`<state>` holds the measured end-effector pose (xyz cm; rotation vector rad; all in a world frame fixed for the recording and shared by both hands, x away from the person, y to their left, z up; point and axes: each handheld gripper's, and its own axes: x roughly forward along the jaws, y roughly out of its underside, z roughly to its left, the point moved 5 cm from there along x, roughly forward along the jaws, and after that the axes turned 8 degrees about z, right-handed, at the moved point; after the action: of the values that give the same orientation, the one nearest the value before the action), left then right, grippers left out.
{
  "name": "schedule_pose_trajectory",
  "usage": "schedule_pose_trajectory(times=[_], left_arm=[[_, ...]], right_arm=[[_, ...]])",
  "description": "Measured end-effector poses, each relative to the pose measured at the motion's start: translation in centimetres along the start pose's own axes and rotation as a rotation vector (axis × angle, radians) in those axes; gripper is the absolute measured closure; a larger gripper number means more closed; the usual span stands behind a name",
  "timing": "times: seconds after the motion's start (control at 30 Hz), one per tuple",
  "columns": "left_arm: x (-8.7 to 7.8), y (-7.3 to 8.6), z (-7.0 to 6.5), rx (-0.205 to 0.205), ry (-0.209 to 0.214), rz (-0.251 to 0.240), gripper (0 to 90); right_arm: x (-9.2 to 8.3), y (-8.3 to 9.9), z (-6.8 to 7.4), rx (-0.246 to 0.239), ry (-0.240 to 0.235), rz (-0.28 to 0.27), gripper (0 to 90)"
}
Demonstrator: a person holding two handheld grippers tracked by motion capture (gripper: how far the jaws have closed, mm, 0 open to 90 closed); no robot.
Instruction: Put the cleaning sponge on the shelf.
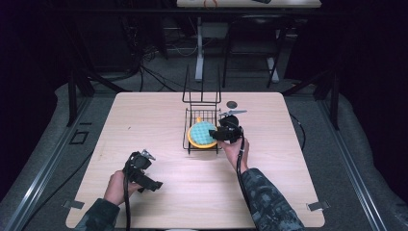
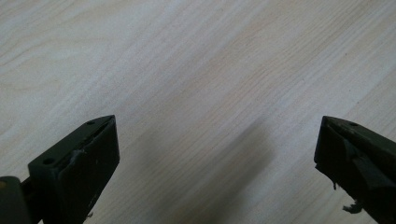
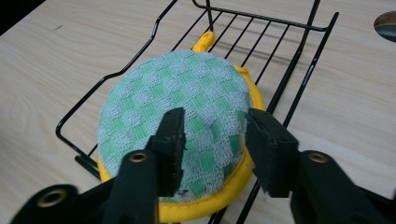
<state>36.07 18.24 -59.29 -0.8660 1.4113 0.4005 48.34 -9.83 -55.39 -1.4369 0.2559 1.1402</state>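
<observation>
A round green-and-white checked cloth pad (image 3: 187, 107) with a yellow rim and loop lies in a black wire rack (image 3: 112, 74) in the middle of the wooden table. My right gripper (image 3: 215, 135) hovers over the pad's near edge. It is open, and the checked cloth shows in the gap between the jaws. In the high view the pad (image 1: 201, 132) sits in the rack (image 1: 186, 130), with the right gripper (image 1: 215, 134) at its right side. My left gripper (image 1: 153, 171) rests low at the front left of the table. Its jaws stand wide open over bare wood (image 2: 217, 135).
The rack has tall upright wires (image 1: 202, 91) at its far end. A small dark round disc (image 1: 232, 104) lies on the table just beyond the rack, to the right. Light wood stretches around both hands, and the table's front edge is near my forearms.
</observation>
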Motion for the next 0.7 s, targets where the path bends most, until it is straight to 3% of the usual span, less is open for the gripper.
schedule_pose_trajectory(times=[0.23,0.4,0.43,0.7], left_arm=[[0.1,0.0,0.1,-0.004,0.003,0.001,0.2],[0.0,-0.1,0.1,-0.002,0.002,0.001,0.2],[0.1,-0.1,0.0,0.000,0.001,0.000,0.2],[0.0,0.0,0.1,-0.004,0.002,0.001,0.2]], right_arm=[[-1.3,0.1,-0.2,-0.013,-0.015,0.025,35.8],[-2.4,0.5,0.1,-0.048,-0.047,0.057,20.9],[-3.1,0.9,0.3,-0.075,-0.055,0.079,17.2],[-5.9,1.8,0.4,-0.130,-0.076,0.108,5.0]])
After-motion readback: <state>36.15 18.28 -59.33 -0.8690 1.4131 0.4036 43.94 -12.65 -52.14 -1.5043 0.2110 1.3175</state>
